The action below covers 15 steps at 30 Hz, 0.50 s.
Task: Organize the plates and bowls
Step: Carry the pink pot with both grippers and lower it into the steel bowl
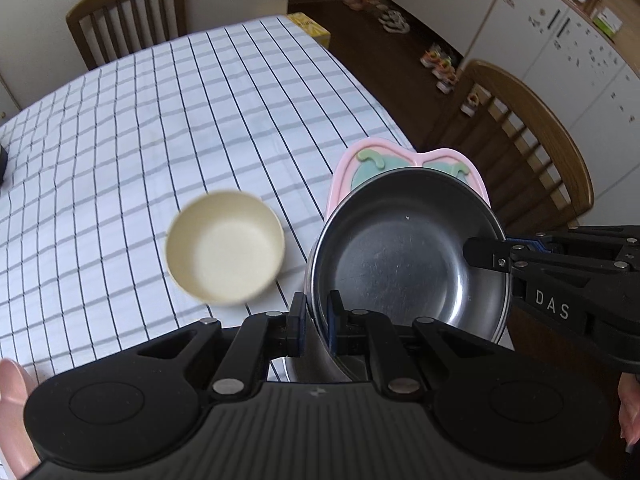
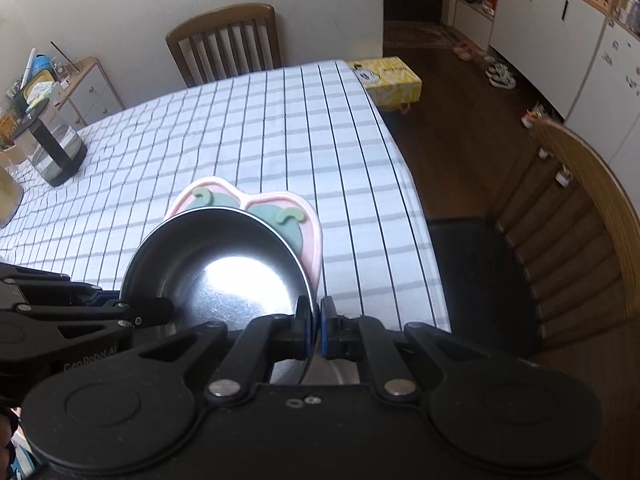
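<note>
Two grippers are clamped on one steel bowl (image 1: 404,248): the left gripper (image 1: 314,322) is closed over its near rim, the right gripper (image 2: 315,330) over its right rim. The bowl is held mouth-up, tilted slightly, above a pink plate (image 1: 348,168) whose lobed end points away across the table (image 1: 160,120). A cream cup (image 1: 226,252) is seen just left, apart from the bowl. The table's right edge lies close by; open cloth stretches left and ahead.
</note>
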Each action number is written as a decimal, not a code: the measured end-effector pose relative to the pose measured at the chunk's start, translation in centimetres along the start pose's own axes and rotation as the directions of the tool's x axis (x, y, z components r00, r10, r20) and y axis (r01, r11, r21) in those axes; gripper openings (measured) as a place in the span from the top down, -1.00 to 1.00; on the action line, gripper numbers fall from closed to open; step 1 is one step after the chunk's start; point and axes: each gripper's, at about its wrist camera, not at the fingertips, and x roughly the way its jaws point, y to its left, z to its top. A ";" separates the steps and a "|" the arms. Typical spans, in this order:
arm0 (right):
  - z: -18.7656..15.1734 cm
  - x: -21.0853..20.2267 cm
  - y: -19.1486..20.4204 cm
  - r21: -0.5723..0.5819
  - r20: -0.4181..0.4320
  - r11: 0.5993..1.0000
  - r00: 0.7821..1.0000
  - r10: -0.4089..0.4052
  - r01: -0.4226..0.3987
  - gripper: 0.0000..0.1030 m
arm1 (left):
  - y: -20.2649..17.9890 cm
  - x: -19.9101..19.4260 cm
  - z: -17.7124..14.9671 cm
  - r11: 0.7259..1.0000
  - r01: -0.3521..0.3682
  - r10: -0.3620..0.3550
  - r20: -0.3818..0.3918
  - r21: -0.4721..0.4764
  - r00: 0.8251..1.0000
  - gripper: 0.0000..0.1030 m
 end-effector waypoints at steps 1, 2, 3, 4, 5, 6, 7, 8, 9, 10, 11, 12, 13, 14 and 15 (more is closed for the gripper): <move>-0.6 0.0 -0.1 0.004 -0.005 1.000 1.000 -0.002 0.002 0.88 | -0.2 0.3 -0.4 1.000 0.004 -0.004 -0.009 0.003 1.000 0.82; -1.2 0.0 -0.2 0.009 -0.010 1.000 1.000 -0.004 0.004 0.88 | -0.4 0.6 -0.8 1.000 0.007 -0.007 -0.019 0.006 1.000 0.82; -1.8 0.1 -0.4 0.015 -0.016 1.000 1.000 -0.004 0.004 0.88 | -0.6 1.0 -1.3 1.000 0.011 -0.010 -0.030 0.011 1.000 0.82; -2.3 0.2 -0.6 0.020 -0.026 1.000 1.000 -0.004 0.004 0.88 | -0.8 1.3 -1.6 1.000 0.012 -0.012 -0.039 0.015 0.999 0.82; -2.9 0.3 -0.8 0.027 -0.037 1.000 0.999 -0.004 0.005 0.88 | -0.9 1.6 -2.0 1.000 0.015 -0.014 -0.048 0.017 0.999 0.82; -3.4 0.5 -1.0 0.035 -0.047 0.999 0.999 -0.003 0.005 0.88 | -1.1 2.0 -2.4 1.000 0.016 -0.015 -0.058 0.021 0.998 0.82; -3.9 0.6 -1.1 0.039 -0.057 0.999 0.998 -0.004 0.006 0.88 | -1.2 2.4 -2.6 1.000 0.016 -0.015 -0.067 0.024 0.998 0.82; -4.3 0.8 -1.2 0.042 -0.066 0.999 0.998 -0.006 0.009 0.88 | -1.4 2.7 -2.9 0.999 0.017 -0.015 -0.076 0.028 0.997 0.82; -4.7 1.0 -1.3 0.045 -0.075 0.999 0.997 -0.007 0.011 0.88 | -1.5 3.0 -3.2 0.999 0.019 -0.016 -0.085 0.031 0.996 0.82; -5.1 1.2 -1.5 0.049 -0.082 0.999 0.997 -0.008 0.012 0.88 | -1.7 3.3 -3.3 0.999 0.019 -0.016 -0.092 0.034 0.996 0.82; -5.3 1.3 -1.5 0.051 -0.088 0.999 0.996 -0.011 0.015 0.88 | -1.8 3.6 -3.5 0.999 0.019 -0.015 -0.097 0.039 0.995 0.82; -5.5 1.5 -1.6 0.054 -0.095 0.998 0.995 -0.012 0.018 0.88 | -1.9 3.8 -3.6 0.999 0.019 -0.014 -0.100 0.043 0.995 0.82; -5.7 1.7 -1.8 0.059 -0.101 0.998 0.995 -0.013 0.019 0.88 | -1.9 4.2 -3.6 0.999 0.018 -0.014 -0.103 0.044 0.995 0.83; -5.8 2.0 -1.9 0.064 -0.108 0.998 0.994 -0.013 0.020 0.88 | -1.9 4.4 -3.6 0.999 0.015 -0.011 -0.106 0.045 0.994 0.83; -6.0 2.2 -2.0 0.069 -0.112 0.997 0.994 -0.012 0.020 0.88 | -1.9 4.8 -3.6 0.999 0.013 -0.007 -0.109 0.047 0.994 0.83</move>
